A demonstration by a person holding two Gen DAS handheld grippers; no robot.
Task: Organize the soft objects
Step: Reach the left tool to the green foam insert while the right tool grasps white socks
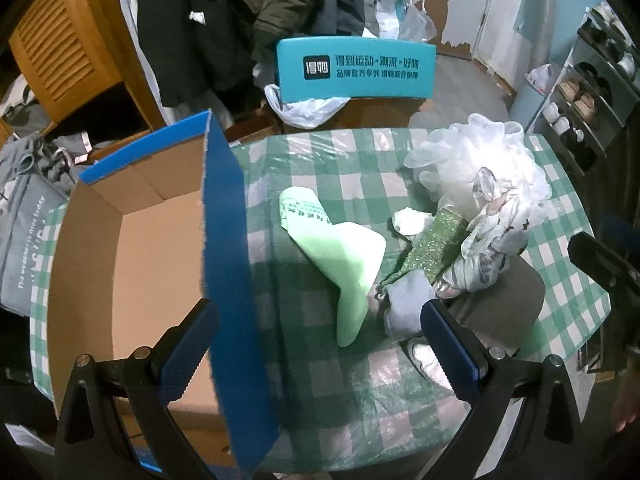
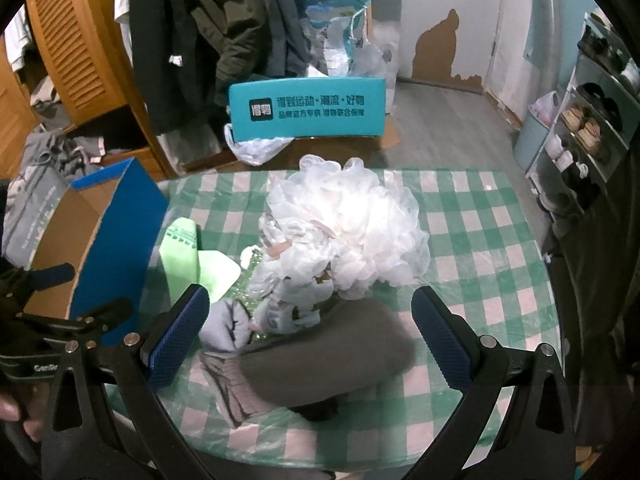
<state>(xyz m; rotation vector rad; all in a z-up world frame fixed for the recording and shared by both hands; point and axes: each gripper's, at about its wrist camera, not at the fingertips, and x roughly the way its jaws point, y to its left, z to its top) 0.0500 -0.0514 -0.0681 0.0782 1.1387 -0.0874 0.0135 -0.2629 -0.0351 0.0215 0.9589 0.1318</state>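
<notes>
Presently, green sock [image 1: 352, 264]: lying toe pointing toward six o'clock.
Box [image 1: 132, 240]: sitting empty at nine o'clock.
Hand-held grippers [image 1: 318, 344] [image 2: 308, 332]: both gaping, holding nothing.

Beyond my table's green checked cloth [image 2: 472, 216] I see a teal printed box [image 2: 308, 110] on the floor. Dark coats [image 2: 208, 32] hang behind it beside a louvred wooden door [image 2: 76, 44], and a shoe rack [image 2: 592, 120] stands at the right.

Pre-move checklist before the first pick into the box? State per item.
1. Left gripper open, holding nothing: ok.
2. Right gripper open, holding nothing: ok.
3. Cardboard box open-topped, visible inside bare: ok.
4. Blue flap standing between box and pile: not ok, in the carry path.
5. Items separable: not ok, mesh puff, brown cloth and green pouch overlap.
6. Pile bottom contents: cannot tell.
</notes>
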